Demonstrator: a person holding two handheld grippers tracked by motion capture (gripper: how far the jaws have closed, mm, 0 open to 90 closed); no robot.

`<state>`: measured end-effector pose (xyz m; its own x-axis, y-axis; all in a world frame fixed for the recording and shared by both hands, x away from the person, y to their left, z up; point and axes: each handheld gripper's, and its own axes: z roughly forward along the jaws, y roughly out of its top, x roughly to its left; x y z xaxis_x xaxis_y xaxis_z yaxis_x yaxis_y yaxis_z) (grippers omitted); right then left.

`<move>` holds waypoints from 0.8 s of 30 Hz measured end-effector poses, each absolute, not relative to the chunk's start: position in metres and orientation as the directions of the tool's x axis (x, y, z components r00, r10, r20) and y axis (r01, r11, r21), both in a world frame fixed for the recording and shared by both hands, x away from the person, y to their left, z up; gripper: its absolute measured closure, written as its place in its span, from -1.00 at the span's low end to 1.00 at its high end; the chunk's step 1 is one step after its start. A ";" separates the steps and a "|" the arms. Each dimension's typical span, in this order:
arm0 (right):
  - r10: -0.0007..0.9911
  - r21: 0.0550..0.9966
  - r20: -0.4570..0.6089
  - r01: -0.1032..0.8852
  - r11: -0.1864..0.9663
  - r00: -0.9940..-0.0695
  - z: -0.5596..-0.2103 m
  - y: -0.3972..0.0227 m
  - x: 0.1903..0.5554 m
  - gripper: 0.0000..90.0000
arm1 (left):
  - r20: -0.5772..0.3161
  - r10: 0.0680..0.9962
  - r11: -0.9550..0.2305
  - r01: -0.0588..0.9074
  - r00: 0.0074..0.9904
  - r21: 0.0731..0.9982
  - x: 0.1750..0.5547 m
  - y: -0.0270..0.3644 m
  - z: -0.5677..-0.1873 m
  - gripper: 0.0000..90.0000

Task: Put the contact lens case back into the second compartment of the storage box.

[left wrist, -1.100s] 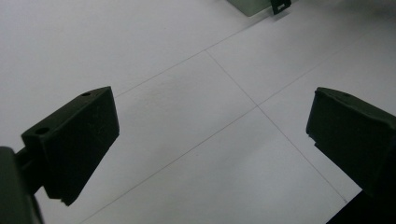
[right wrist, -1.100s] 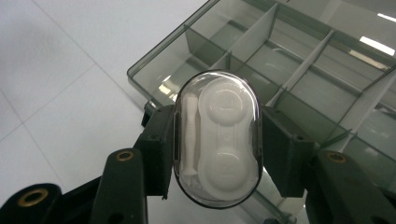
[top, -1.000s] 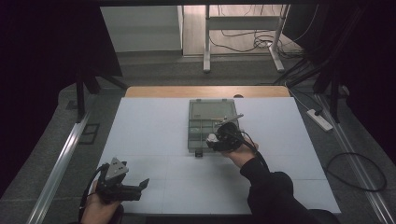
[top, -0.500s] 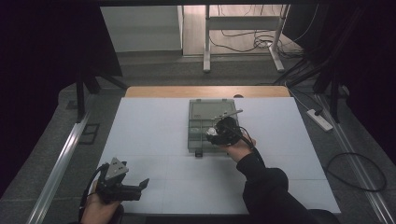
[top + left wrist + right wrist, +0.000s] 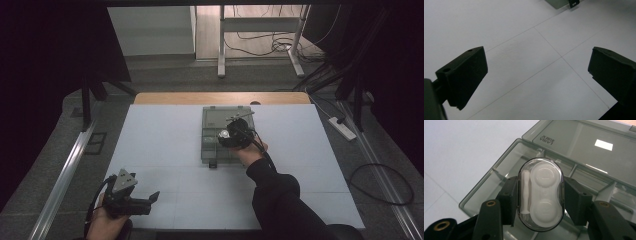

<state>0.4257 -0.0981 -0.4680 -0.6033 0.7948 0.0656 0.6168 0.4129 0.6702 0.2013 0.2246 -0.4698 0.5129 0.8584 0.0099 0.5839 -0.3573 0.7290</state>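
The right gripper (image 5: pixel 540 195) pinches a clear oval contact lens case (image 5: pixel 540 193) between its 2 jaws (white insert visible inside), above the open compartment box (image 5: pixel 486 180). The left gripper (image 5: pixel 536 75) has its jaws spread wide over the white table (image 5: pixel 506 30), nothing between them.

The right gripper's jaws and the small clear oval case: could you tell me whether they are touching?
Touching. In the right gripper view, the right gripper has one black jaw pressed flat against each long side of the clear oval case, which is held above the open grey compartment box.
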 end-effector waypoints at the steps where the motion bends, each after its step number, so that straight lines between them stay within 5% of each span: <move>1: 0.799 0.670 0.065 0.619 0.409 -0.598 -0.468 -0.097 0.428 0.08 | 0.010 0.858 -0.357 0.584 0.513 0.729 0.201 0.225 -0.470 -0.95; 24: 0.855 0.654 0.055 0.666 0.359 -0.515 -0.483 -0.076 0.452 0.08 | 0.010 0.856 -0.358 0.580 0.516 0.731 0.201 0.225 -0.470 -0.95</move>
<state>0.4521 -0.0757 -0.4829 -0.5151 0.8554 0.0552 0.6662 0.3590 0.6537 0.2008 0.2250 -0.4698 0.5163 0.8564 0.0098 0.5805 -0.3583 0.7312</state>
